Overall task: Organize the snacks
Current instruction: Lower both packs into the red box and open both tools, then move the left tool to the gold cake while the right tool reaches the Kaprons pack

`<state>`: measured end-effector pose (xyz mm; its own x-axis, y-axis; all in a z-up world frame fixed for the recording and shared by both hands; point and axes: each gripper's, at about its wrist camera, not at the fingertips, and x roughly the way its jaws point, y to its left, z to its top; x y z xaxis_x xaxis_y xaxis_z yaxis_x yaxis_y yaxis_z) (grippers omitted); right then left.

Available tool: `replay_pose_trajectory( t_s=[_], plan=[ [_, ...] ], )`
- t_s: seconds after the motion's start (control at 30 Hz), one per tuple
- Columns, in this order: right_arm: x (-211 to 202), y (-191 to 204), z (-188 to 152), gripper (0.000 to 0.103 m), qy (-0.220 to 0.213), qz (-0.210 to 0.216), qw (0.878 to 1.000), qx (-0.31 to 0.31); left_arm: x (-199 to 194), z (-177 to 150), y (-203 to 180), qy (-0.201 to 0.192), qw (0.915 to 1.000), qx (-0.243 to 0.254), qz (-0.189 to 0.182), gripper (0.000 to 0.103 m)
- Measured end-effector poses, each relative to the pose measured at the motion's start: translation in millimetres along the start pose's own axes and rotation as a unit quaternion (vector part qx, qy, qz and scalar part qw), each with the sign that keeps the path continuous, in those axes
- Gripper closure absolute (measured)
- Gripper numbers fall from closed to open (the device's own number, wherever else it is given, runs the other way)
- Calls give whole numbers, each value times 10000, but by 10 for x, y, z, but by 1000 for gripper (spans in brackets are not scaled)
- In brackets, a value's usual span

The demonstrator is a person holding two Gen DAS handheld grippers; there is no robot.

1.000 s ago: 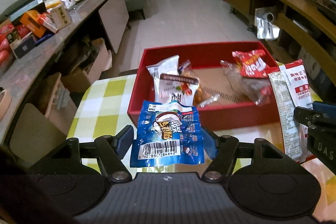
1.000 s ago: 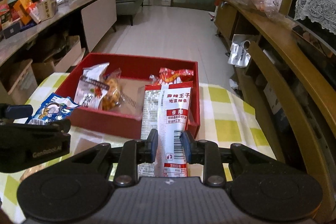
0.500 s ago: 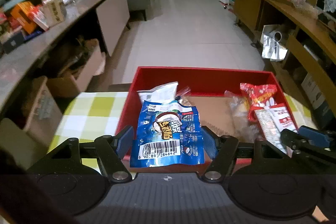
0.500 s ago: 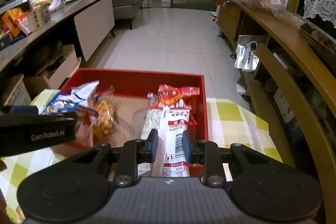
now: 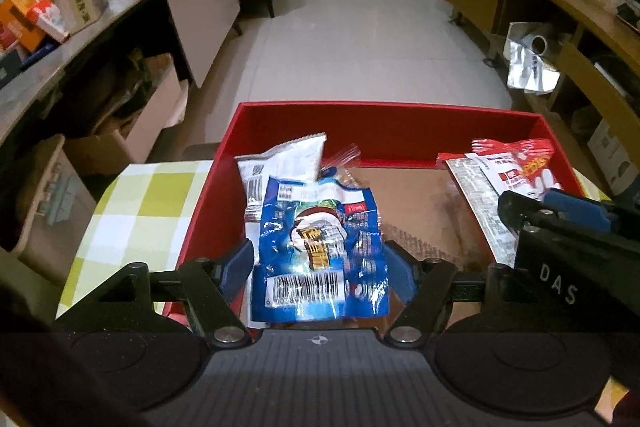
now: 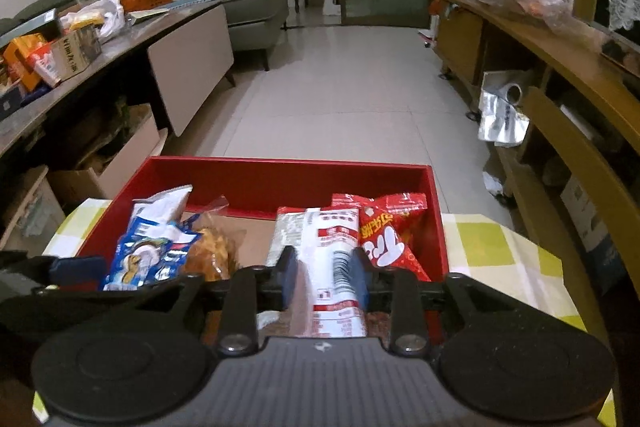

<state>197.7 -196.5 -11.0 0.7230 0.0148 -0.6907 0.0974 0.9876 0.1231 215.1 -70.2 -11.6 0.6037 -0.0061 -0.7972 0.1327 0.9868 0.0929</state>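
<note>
Two grippers worked over the red tray (image 5: 384, 125) at once, which sat on a table covered with a yellow-green checked cloth (image 5: 148, 211). The left gripper (image 5: 318, 269) had its blue pads pressed against the sides of a blue snack packet (image 5: 320, 247), barcode end nearest the camera, and held it over the tray's near left part. Beyond it a white packet (image 5: 280, 163) and a clear bag of golden snacks (image 6: 210, 253) lay inside the tray. The right gripper (image 6: 324, 281) pinched a white-and-red sachet (image 6: 334, 247) over the tray's right part, with a second, paler sachet (image 6: 286, 239) just beside it on the left. A red snack bag (image 6: 390, 231) rested against the tray's right wall, touching the held sachet.
</note>
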Motion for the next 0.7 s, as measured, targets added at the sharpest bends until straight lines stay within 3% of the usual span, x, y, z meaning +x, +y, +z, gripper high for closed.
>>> replay_pose_trajectory(
  t_s=[0.13,0.43,0.7],
  plan=[
    [73,-84,-21,48,104,225,9994,248,-31,21,97,-38,9999,-124,29,20],
    [-67,6,47,41,-335,213,9991,156,-182,66,217,-160,9996,-218,-58,17],
    [-185,118,24,40,-163,56,9997,-192,-385,-23,433,-92,9998,-104,-160,16]
  ],
)
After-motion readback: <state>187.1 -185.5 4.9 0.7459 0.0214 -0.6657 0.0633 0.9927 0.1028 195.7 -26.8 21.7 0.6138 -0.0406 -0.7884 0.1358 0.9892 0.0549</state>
